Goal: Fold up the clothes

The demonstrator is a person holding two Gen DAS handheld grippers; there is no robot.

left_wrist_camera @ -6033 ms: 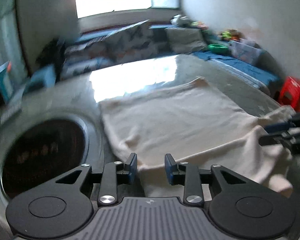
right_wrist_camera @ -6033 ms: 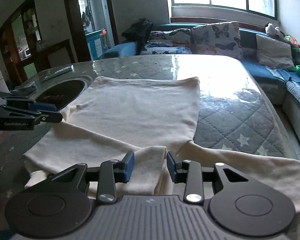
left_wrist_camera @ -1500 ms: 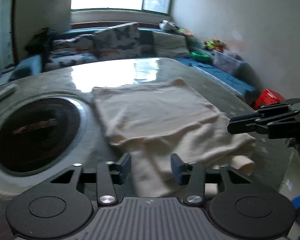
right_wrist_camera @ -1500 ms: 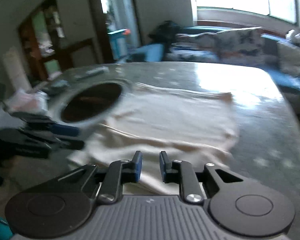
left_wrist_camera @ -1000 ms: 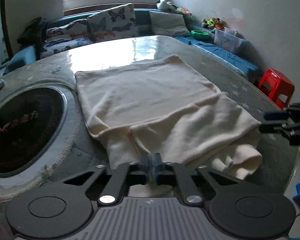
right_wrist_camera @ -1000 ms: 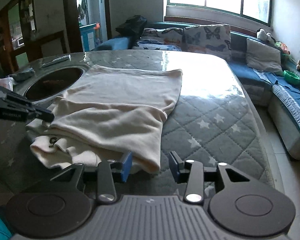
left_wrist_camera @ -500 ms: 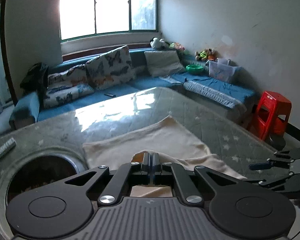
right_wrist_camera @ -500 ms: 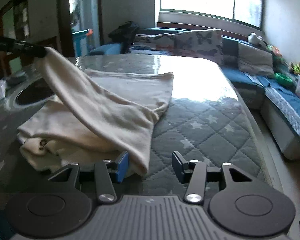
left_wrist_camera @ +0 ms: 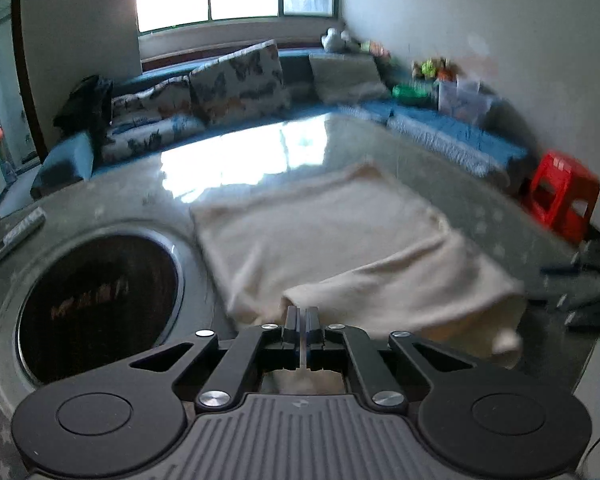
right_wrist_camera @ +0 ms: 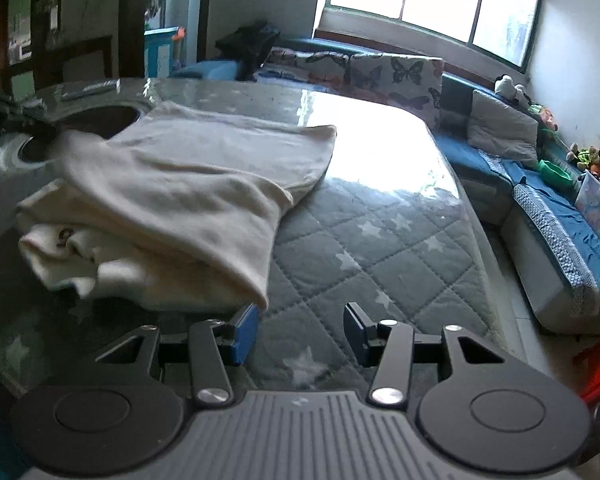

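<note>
A cream garment (left_wrist_camera: 332,236) lies partly folded on the quilted grey table (right_wrist_camera: 380,240). My left gripper (left_wrist_camera: 302,314) is shut on a fold of its near edge and holds that edge off the table. In the right wrist view the left gripper (right_wrist_camera: 30,126) shows as a dark shape at the far left, with the cloth (right_wrist_camera: 172,184) draped down from it over the bunched lower layers. My right gripper (right_wrist_camera: 302,322) stands open just off the garment's near right corner, with nothing between its blue pads (right_wrist_camera: 246,326). It appears blurred at the right edge of the left wrist view (left_wrist_camera: 576,276).
A round dark opening (left_wrist_camera: 100,304) is set in the table left of the garment. A remote (left_wrist_camera: 14,236) lies at the far left edge. A sofa with cushions (left_wrist_camera: 228,88) runs behind and along the right, and a red stool (left_wrist_camera: 560,196) stands beside it.
The left gripper closed on the garment's near edge, raised it high, and has now come lower with the cloth still in it. The right gripper has opened a little and stayed near its corner.
</note>
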